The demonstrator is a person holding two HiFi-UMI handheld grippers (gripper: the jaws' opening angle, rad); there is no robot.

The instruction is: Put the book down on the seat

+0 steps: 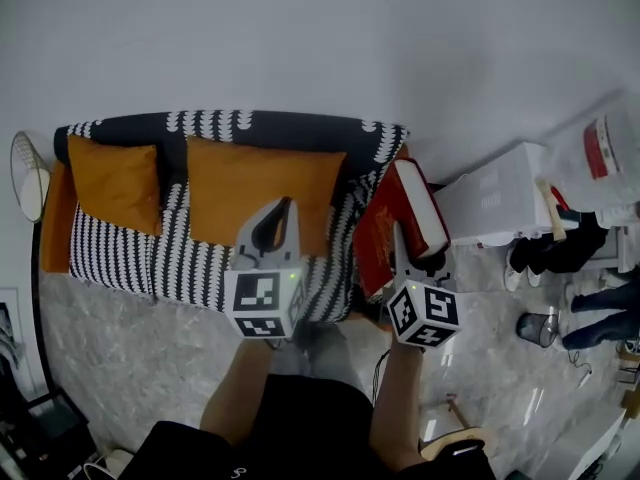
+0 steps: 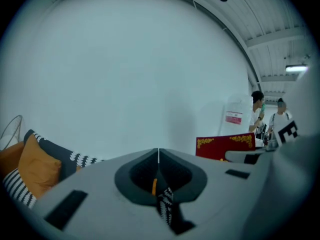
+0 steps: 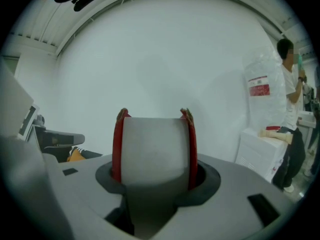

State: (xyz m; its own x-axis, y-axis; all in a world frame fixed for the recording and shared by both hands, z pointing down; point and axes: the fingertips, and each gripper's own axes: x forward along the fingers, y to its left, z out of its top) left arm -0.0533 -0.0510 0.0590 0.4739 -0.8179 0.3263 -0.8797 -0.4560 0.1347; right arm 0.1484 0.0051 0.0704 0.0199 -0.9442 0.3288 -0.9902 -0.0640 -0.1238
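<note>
room: plain white wall, grey marbled floor; sofa against the wall, white cabinet to its right
sofa: black-and-white patterned fabric, dark back rail, two plain orange cushions, soft and squarish
book location: book is held up in the air at the sofa's right end, by the arm, not on the seat
book axis: long axis runs away from the person toward the wall, roughly in line with the claw holding it
book attitude: standing on edge, covers vertical; one page edge faces up, another faces back at the claw; spine not visible
book look: thick hardback, red covers, gold ornament at the cover corners (seen from the left gripper view), wide off-white page block with a smooth, slightly rounded face
right gripper: jaws about a book's thickness apart, one on each red cover, clamped on the near end of the book
left gripper: jaws closed tip to tip, nothing between them, over the sofa seat, to the left of the book
grippers: grey plastic bodies, dark jaw liners, marker cube on each
</note>
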